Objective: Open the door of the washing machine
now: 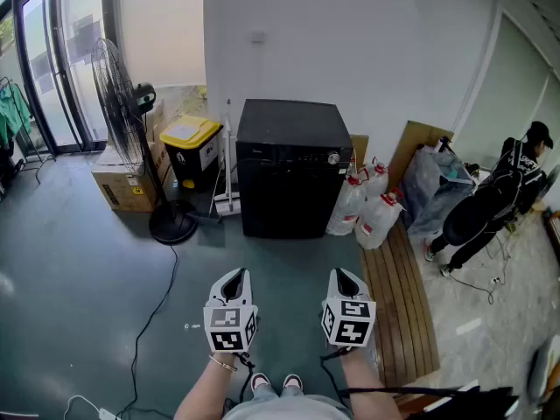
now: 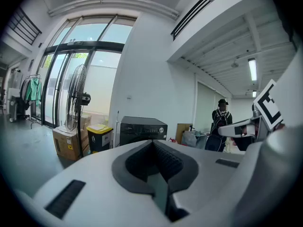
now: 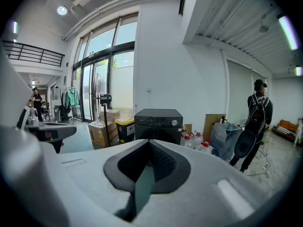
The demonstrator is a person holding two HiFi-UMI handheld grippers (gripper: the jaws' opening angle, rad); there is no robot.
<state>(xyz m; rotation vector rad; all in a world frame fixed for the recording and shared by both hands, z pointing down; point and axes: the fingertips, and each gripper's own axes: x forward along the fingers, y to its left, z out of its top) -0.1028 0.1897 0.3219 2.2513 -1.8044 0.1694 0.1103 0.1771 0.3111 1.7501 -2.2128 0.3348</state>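
Washing machine (image 1: pixel 293 169) at 12 o'clock, well apart from both grippers, door shut. Left gripper (image 1: pixel 234 277) jaws together, empty; right gripper (image 1: pixel 344 276) likewise closed, empty. Approach square-on, part jaws first, locate door handle (too dark to make out), pull slowly along hinge arc, clear of bottles (image 1: pixel 374 208) at 1 o'clock.

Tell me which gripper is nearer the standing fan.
Left. In the head view the left gripper sits to the right of the base of the standing fan, apart from it; the right gripper is farther right, beside the wooden slats.
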